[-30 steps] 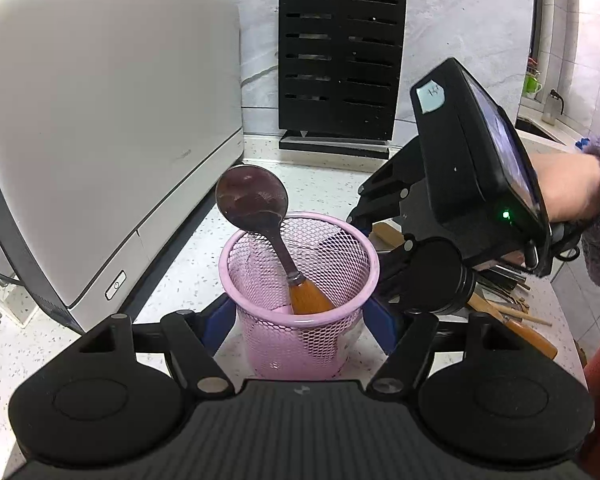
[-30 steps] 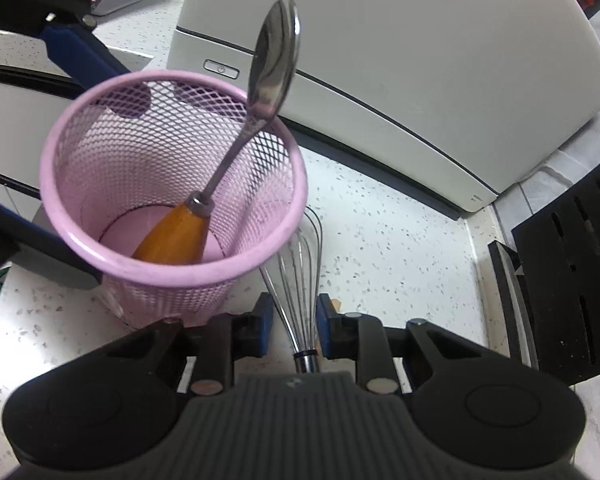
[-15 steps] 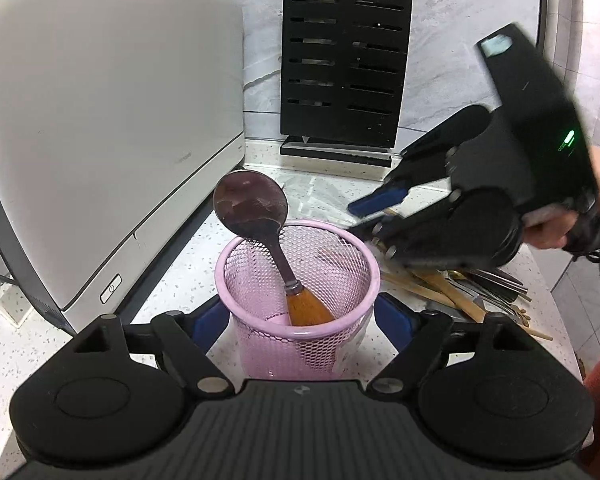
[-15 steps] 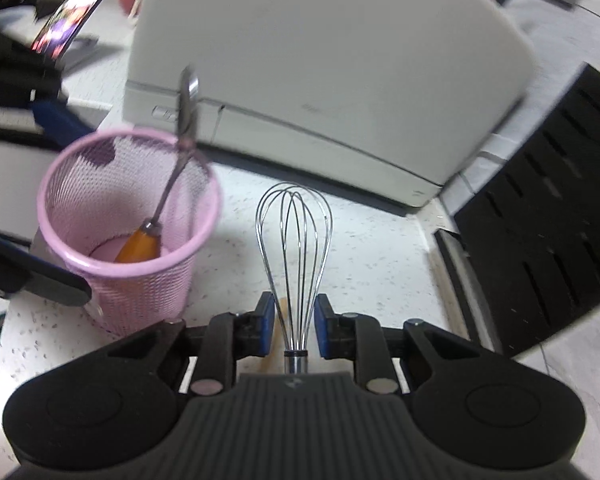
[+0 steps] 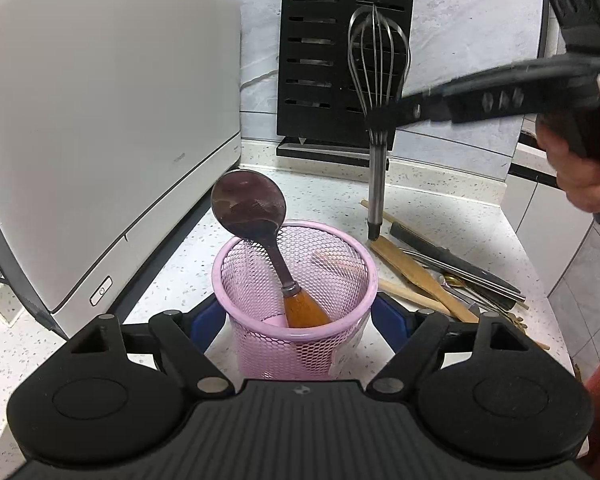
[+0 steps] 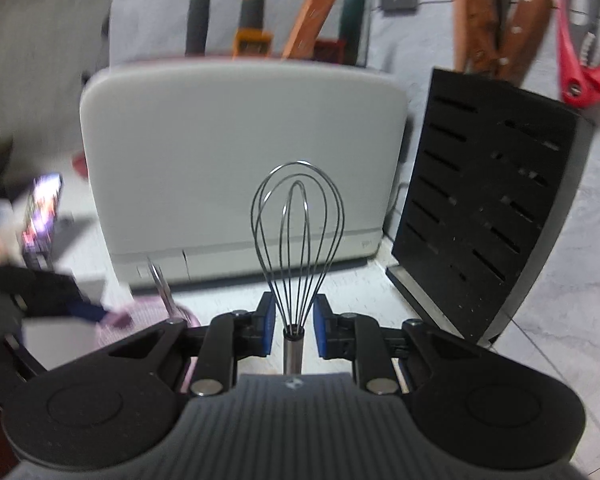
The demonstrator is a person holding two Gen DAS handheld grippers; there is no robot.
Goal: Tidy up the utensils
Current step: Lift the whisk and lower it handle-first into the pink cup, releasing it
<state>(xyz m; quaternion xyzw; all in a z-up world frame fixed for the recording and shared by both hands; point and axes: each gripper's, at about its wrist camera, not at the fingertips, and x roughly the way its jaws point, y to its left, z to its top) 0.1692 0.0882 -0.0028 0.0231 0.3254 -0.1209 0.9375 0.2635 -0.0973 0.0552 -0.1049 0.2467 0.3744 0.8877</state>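
Observation:
A pink mesh cup [image 5: 296,300] stands on the speckled counter between the fingers of my left gripper [image 5: 300,316], which is shut on its sides. A spoon [image 5: 256,216] with a wooden handle leans in the cup, bowl up. My right gripper [image 6: 293,320] is shut on a wire whisk [image 6: 298,236] near the base of its wires. In the left wrist view the whisk [image 5: 378,92] hangs upright, wires up, above the counter to the right of and behind the cup. The cup's rim [image 6: 140,312] shows low left in the right wrist view.
A large white appliance [image 5: 100,120] stands at the left. A black slotted knife block [image 5: 332,72] stands at the back. A pile of loose utensils [image 5: 440,276], wooden and metal, lies on the counter right of the cup. Tools hang on the wall [image 6: 580,48].
My right gripper has lifted the whisk off the counter, risen and turned level, so the whisk now stands upright in the air. The left gripper and the cup have stayed in place.

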